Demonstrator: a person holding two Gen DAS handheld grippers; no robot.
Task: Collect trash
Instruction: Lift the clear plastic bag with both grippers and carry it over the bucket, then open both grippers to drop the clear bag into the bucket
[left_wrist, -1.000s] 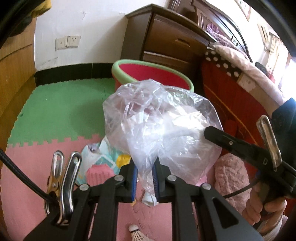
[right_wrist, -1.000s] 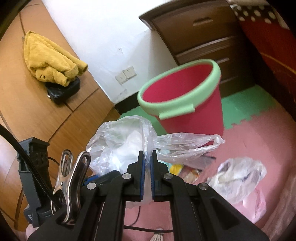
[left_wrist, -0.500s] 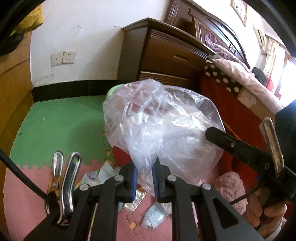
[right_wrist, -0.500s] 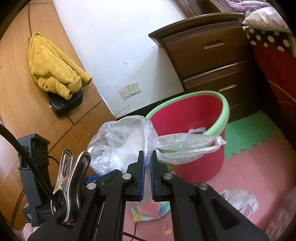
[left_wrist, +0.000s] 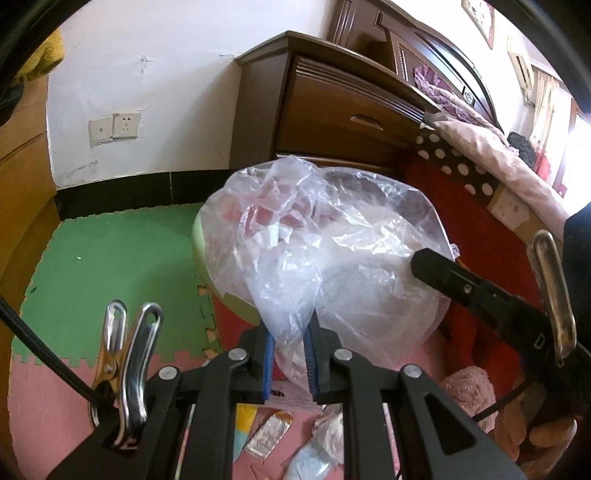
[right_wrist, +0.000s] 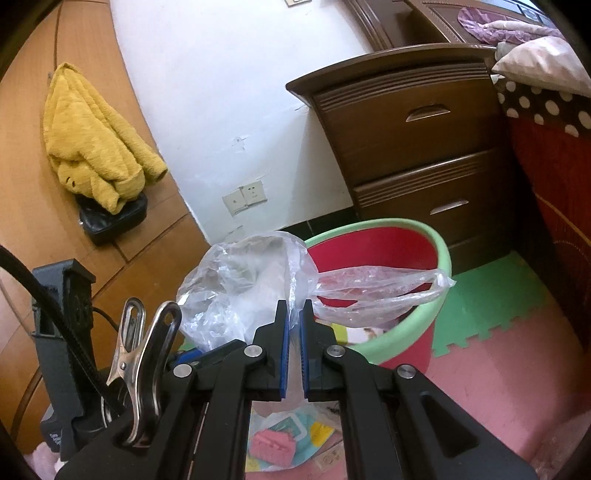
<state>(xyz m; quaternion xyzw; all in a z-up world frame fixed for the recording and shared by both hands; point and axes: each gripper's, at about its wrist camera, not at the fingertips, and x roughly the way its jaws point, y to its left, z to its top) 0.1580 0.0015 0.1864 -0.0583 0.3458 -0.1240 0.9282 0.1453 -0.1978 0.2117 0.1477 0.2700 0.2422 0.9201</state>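
Both tools grip one clear plastic bag (left_wrist: 325, 258). Through the left wrist camera, I see my left tool (left_wrist: 290, 363) clamped on a bunched fold of it, the bag ballooning above the red bucket (left_wrist: 201, 254) by the nightstand (left_wrist: 332, 107); wrappers (left_wrist: 269, 435) lie on the pink floor mat (left_wrist: 44, 398). Through the right wrist camera, my right tool (right_wrist: 294, 354) pinches the bag's other side, its loose end stretched across the bucket's green rim (right_wrist: 441, 258).
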